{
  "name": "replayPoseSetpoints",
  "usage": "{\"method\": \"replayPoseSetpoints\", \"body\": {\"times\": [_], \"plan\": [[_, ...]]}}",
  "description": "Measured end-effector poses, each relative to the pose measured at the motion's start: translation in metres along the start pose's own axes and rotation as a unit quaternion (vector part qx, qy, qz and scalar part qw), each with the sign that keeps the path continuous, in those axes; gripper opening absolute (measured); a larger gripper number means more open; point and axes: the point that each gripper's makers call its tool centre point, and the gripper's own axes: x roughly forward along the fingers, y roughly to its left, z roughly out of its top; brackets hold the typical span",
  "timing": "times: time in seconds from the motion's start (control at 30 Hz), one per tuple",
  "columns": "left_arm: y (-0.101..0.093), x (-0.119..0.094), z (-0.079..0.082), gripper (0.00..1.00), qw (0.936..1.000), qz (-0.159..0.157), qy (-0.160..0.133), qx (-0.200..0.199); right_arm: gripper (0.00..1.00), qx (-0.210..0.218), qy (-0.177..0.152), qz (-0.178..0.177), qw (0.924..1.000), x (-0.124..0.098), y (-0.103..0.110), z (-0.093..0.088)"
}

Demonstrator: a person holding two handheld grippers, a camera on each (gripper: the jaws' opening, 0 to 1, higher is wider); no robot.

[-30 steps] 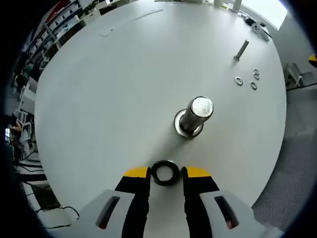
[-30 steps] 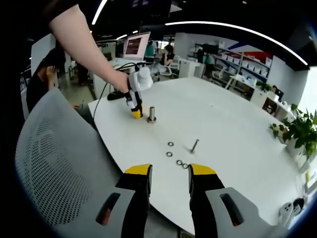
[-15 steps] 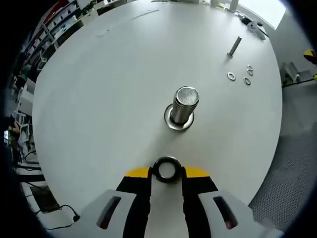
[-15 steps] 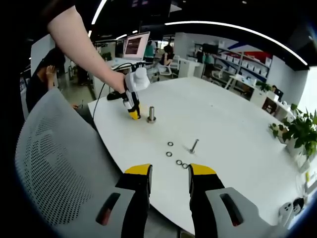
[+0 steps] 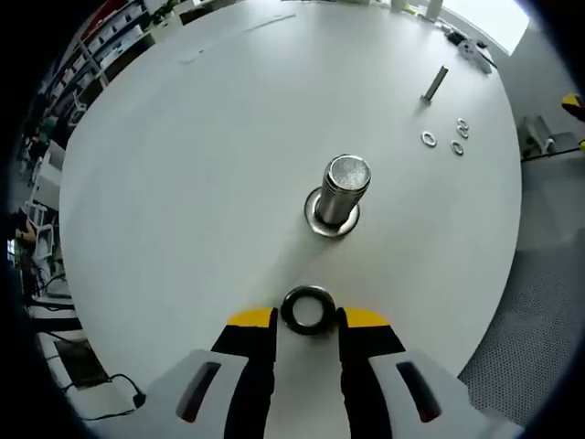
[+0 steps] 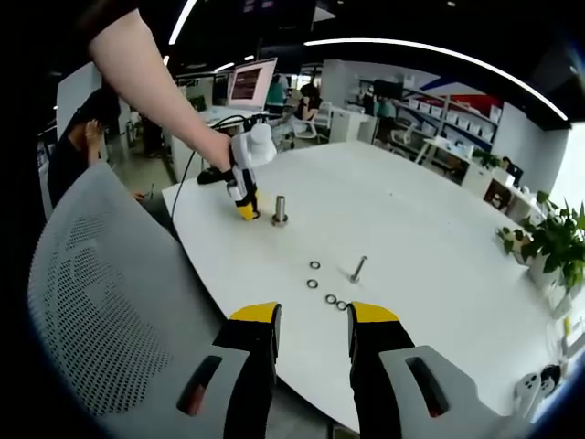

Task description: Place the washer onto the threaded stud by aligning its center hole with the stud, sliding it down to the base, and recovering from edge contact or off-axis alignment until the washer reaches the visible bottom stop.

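My left gripper [image 5: 308, 316] is shut on a dark metal washer [image 5: 307, 309], held flat between the yellow jaw tips above the white table [image 5: 183, 165]. The threaded stud [image 5: 341, 194] stands upright on its round base a short way ahead, apart from the washer. In the right gripper view, a person's hand holds the left gripper [image 6: 244, 203] just left of the stud [image 6: 279, 211]. My right gripper [image 6: 313, 322] hangs open and empty near the table's front edge.
Three loose washers [image 5: 428, 139] and a bolt [image 5: 433, 84] lie at the far right of the table; the washers [image 6: 313, 283] and bolt [image 6: 358, 269] lie ahead of my right gripper. A grey mesh chair [image 6: 91, 302] stands at the left, a plant [image 6: 553, 240] at the right.
The left gripper, still holding the washer, has drawn back slightly from the stud. The right gripper has not moved.
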Motion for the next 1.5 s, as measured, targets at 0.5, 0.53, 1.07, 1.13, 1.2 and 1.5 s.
{"method": "replayPoseSetpoints", "body": {"times": [0.5,0.53,1.07,1.13,1.2,1.5], "plan": [[-0.002,-0.004,-0.002,0.19,0.9996,0.016,0.01,-0.019,0.32,0.001,0.0,-0.002,1.0,0.0,-0.001,-0.001],[-0.002,-0.004,-0.003,0.19,0.9996,0.016,0.006,-0.024,0.31,0.0,0.0,-0.002,1.0,0.0,-0.001,0.0],[-0.009,-0.008,0.007,0.18,0.9993,0.02,-0.021,-0.023,0.31,-0.001,0.001,0.0,1.0,0.0,-0.001,-0.001],[-0.008,-0.009,0.009,0.18,0.9992,0.021,-0.024,-0.024,0.31,-0.001,0.002,0.0,1.0,0.0,-0.001,-0.001],[-0.007,-0.013,0.012,0.18,0.9989,0.023,-0.034,-0.024,0.31,-0.001,0.002,0.0,1.0,0.0,-0.001,-0.001],[-0.007,-0.039,0.02,0.18,0.9948,0.025,-0.083,-0.054,0.31,-0.001,0.003,0.0,1.0,0.001,-0.001,-0.001]]}}
